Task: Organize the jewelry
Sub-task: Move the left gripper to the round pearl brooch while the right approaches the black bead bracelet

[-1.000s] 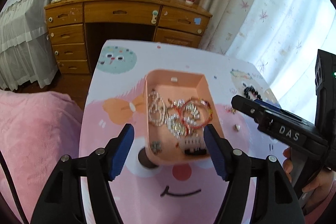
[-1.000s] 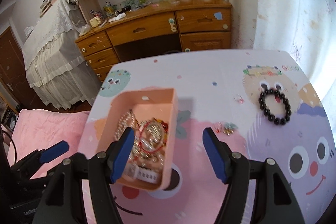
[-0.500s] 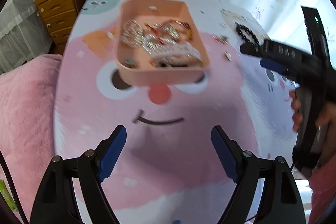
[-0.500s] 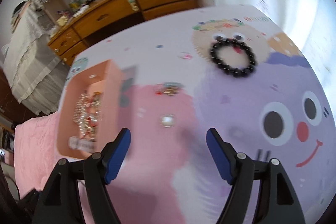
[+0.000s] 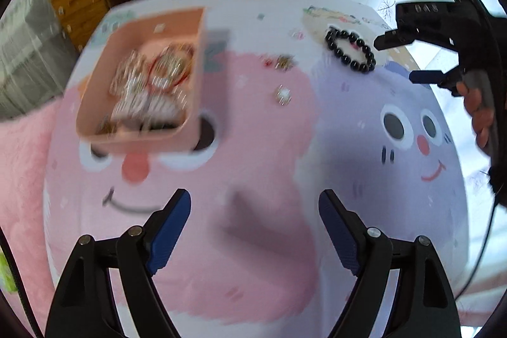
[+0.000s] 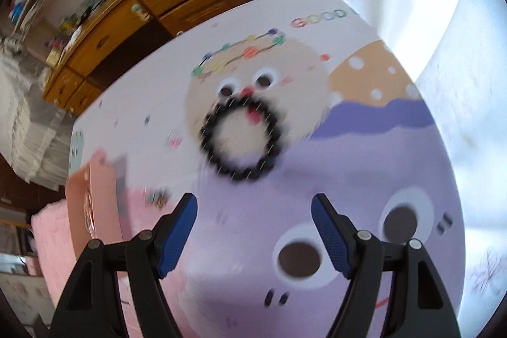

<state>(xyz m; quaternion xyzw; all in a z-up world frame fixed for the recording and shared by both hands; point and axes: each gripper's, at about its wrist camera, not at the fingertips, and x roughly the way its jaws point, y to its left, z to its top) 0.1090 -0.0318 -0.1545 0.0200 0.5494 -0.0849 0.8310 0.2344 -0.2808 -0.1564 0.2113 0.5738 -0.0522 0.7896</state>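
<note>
Most of the jewelry is already gathered in the pink tray [image 5: 139,78], which sits on the left part of the tabletop [image 5: 259,148]; chains and a red bracelet can be made out in it, though blur hides the detail. Several pieces are still left loose: a black bead bracelet [image 6: 242,141] lying flat well to the right of the tray, a small pearl-like piece [image 5: 283,94], and a little cluster of charms [image 5: 280,61] between tray and bracelet. The left tongs [image 5: 255,227] are held wide with nothing between them, above bare cloth. The right tongs [image 6: 255,227] are likewise wide and empty, just short of the bracelet, which is judged the likely next pick-up.
</note>
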